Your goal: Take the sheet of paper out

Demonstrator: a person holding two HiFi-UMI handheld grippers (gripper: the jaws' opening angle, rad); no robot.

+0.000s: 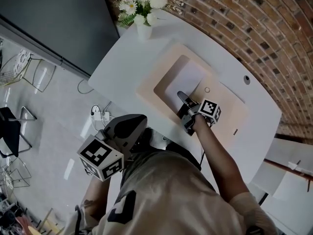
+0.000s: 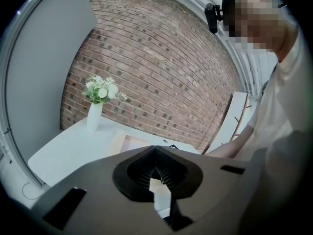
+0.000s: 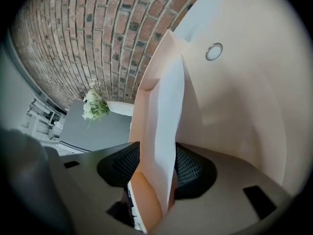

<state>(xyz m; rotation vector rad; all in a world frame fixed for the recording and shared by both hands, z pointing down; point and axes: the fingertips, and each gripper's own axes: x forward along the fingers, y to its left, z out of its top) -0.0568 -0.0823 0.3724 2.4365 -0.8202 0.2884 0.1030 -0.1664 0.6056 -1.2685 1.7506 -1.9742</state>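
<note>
- Sheet point(image 1: 185, 78) lies on folder point(image 1: 146, 89) mid-table point(image 1: 122, 58); right gripper point(image 1: 181, 97) part-open astride its near edge, ready to pinch.
- Left gripper point(image 2: 156, 155) closed, empty, parked off table's near edge.

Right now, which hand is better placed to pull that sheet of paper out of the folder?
Right. The right tongs straddle the edge of the sheet of paper in the open folder; the left tongs hang back off the table, by the person's body.

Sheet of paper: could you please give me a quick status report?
Left gripper shut, empty, held back. Right gripper open, jaws astride the sheet of paper edge. Sheet lies in open envelope. Nothing blocking.
</note>
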